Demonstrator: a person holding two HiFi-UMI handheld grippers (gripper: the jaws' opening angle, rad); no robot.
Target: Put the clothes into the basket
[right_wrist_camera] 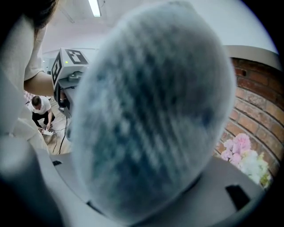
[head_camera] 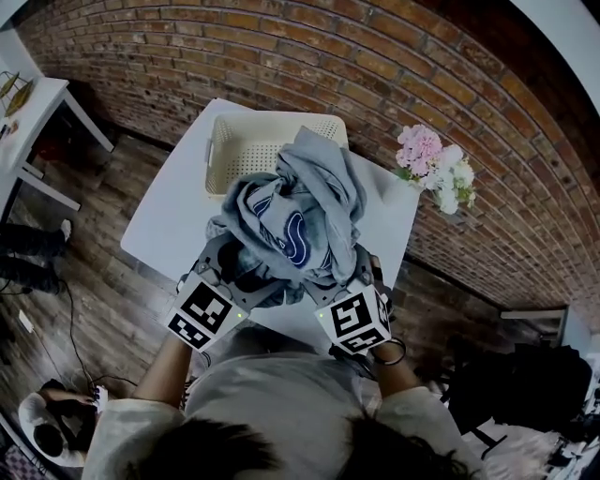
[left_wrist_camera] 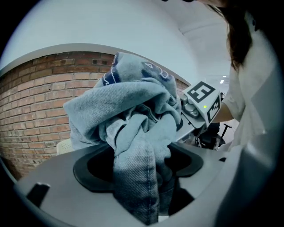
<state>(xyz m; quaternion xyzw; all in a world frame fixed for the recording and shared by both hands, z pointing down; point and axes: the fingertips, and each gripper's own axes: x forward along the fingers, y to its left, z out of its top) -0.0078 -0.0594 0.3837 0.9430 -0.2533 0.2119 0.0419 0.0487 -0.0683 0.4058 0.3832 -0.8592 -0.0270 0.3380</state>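
Indoors: white bench [head_camera: 164, 230] on a wood floor [head_camera: 112, 309], set against a brick wall [head_camera: 234, 56]. Cream basket [head_camera: 230, 155] upright at the bench's far side, slotted walls. Pink and white flowers [head_camera: 433, 171] by the wall off the bench's right corner. Second white table [head_camera: 37, 103] far left. Person [head_camera: 52, 422] crouched on the floor lower left, cables nearby.

Clothes [head_camera: 300, 211] bunched in a grey-blue heap, held up above the bench, in front of the basket and overlapping its near rim from overhead — not inside it. Left tool [head_camera: 230, 272] clenched on a denim-like fold, plain in the left gripper view. Right tool [head_camera: 356, 277] grasping the same heap, its own view filled by blurred cloth close to the lens.

Only from the head view: bench and basket whole. Only from the left gripper view: the right tool's marker cube [left_wrist_camera: 202, 95] against a white ceiling. Only from the right gripper view: a ceiling light [right_wrist_camera: 94, 6].

Dark-blue print on the clothes — letter-like, not legible.
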